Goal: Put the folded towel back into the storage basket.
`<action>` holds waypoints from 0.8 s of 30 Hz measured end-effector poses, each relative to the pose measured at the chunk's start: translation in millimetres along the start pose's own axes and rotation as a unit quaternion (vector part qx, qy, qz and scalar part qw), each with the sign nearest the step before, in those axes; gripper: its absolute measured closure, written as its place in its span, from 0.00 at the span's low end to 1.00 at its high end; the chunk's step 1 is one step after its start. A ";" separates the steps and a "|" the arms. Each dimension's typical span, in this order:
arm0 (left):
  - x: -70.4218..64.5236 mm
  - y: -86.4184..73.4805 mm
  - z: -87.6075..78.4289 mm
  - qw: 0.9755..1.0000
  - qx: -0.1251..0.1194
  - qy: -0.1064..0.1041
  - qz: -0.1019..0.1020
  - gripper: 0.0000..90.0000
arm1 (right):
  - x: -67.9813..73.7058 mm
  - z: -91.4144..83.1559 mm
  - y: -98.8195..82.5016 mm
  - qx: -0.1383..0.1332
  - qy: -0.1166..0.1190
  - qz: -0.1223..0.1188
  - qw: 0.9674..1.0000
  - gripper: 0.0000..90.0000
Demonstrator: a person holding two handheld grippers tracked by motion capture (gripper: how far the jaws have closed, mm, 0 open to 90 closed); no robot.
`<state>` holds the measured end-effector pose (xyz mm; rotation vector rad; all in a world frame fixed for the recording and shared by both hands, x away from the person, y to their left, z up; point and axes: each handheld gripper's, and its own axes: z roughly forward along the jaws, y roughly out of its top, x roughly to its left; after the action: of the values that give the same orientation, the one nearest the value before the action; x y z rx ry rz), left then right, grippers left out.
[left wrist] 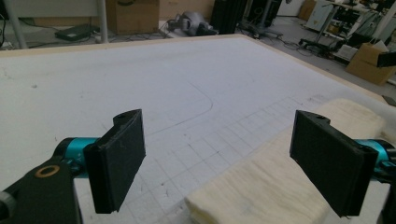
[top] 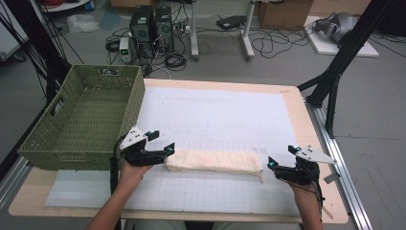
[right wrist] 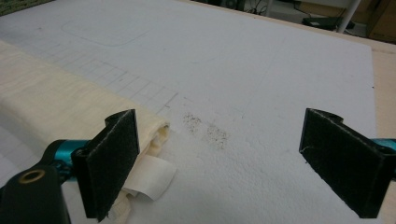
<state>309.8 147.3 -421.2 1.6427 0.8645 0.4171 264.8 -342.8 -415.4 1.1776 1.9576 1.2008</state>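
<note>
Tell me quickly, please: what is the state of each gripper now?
Left gripper: open, holding nothing, at the left end of the folded towel.
Right gripper: open, holding nothing, at the towel's right end.

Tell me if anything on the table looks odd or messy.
A dark smudge stains the white mat just beyond the folded towel's right end, and a white tag sticks out loose from that end.

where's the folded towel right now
In the high view the folded towel lies flat near the front edge of the white mat, between the open left gripper and right gripper.
</note>
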 end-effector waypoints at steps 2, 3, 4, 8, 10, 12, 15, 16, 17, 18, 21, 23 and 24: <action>0.8 -0.6 -1.1 1.000 0.002 0.002 0.001 0.21 | -0.1 1.4 1.0 -0.001 0.000 0.002 1.000 0.13; 1.2 -0.7 -1.2 1.000 0.001 0.002 -0.002 0.21 | -0.1 2.7 1.2 -0.001 0.000 0.000 1.000 0.13; 1.6 -0.8 -0.9 1.000 0.003 0.003 -0.003 0.21 | 0.3 4.1 1.2 0.000 0.002 0.000 1.000 0.13; 1.6 -2.7 2.3 1.000 0.024 0.010 -0.006 0.21 | 0.9 6.0 -0.2 0.006 0.004 -0.002 1.000 0.13; 0.8 -2.9 2.8 1.000 0.028 0.012 -0.006 0.21 | 0.9 4.8 -0.7 0.007 0.004 0.001 1.000 0.13; 0.8 -2.7 3.2 0.999 0.030 0.013 -0.008 0.21 | 0.2 3.8 -1.1 0.006 0.004 -0.001 1.000 0.13; 0.8 -3.3 3.5 0.999 0.036 0.011 -0.014 0.21 | -0.3 3.2 -2.1 0.009 0.005 -0.001 1.000 0.13; 0.7 -3.6 3.6 0.999 0.040 0.011 -0.014 0.21 | -0.3 2.9 -2.2 0.009 0.004 0.000 1.000 0.13; 0.5 -4.1 4.1 0.999 0.043 0.013 -0.015 0.21 | -0.4 2.8 -2.3 0.009 0.005 0.001 1.000 0.13; 0.5 -4.5 4.4 0.999 0.047 0.011 -0.016 0.21 | -0.4 2.9 -2.3 0.009 0.006 0.001 1.000 0.13; 0.0 -5.9 5.4 0.998 0.054 0.012 -0.016 0.21 | 0.3 3.4 -2.5 0.010 0.008 -0.001 1.000 0.13; -0.2 -6.7 5.7 0.998 0.060 0.010 -0.016 0.21 | 1.1 3.6 -2.7 0.014 0.010 0.001 1.000 0.13; -0.2 -7.1 6.0 0.998 0.063 0.008 -0.017 0.21 | 1.1 3.8 -2.6 0.013 0.011 0.000 1.000 0.13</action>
<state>311.5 143.4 -429.4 1.7390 0.9468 0.3587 266.3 -340.9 -419.5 1.1825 1.9951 1.1957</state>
